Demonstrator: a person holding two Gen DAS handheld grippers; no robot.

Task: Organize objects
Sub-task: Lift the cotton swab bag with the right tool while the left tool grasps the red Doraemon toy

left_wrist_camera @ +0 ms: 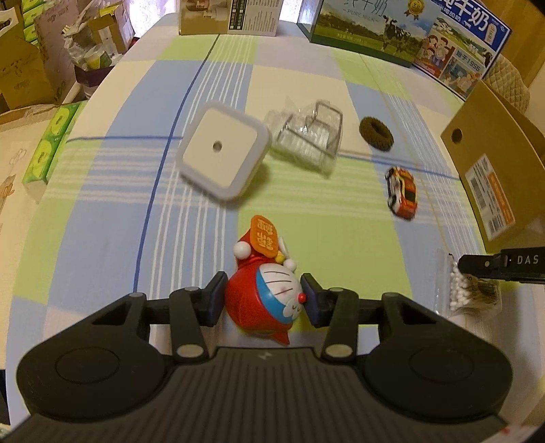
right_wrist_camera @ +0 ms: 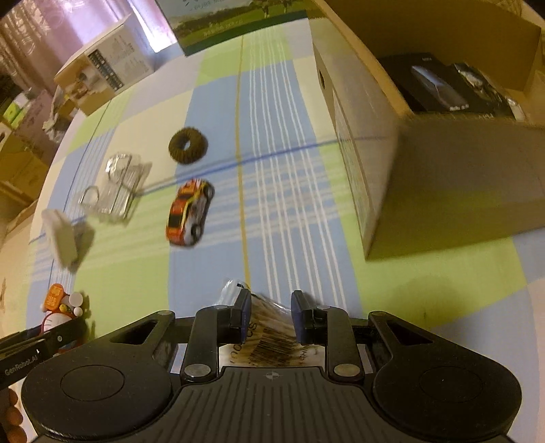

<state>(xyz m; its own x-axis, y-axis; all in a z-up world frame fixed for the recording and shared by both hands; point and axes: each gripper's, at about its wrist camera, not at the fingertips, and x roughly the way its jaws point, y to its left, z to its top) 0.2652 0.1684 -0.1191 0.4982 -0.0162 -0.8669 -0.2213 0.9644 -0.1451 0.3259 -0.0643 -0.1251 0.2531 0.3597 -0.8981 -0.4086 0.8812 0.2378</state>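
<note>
A red and blue cat figurine [left_wrist_camera: 262, 306] with an orange tag lies on the checked tablecloth [left_wrist_camera: 306, 211]. My left gripper [left_wrist_camera: 264, 300] is shut on it, with both blue pads against its sides. My right gripper [right_wrist_camera: 271, 318] is shut on a clear bag of cotton swabs [right_wrist_camera: 272, 337] with a barcode label; the same bag [left_wrist_camera: 473, 296] shows at the right edge of the left wrist view. An orange toy car [right_wrist_camera: 189, 213], a brown hair tie [right_wrist_camera: 187, 144], a white square night light [left_wrist_camera: 221, 150] and crumpled clear packaging [left_wrist_camera: 306, 136] lie farther out.
An open cardboard box [right_wrist_camera: 442, 177] holding black items stands at the right. Milk cartons [left_wrist_camera: 408, 30] and a white box [left_wrist_camera: 231, 17] line the far edge of the table. Stacked boxes and clutter [left_wrist_camera: 51, 68] stand beyond the left edge. Fingers of a hand [right_wrist_camera: 10, 409] show low on the left.
</note>
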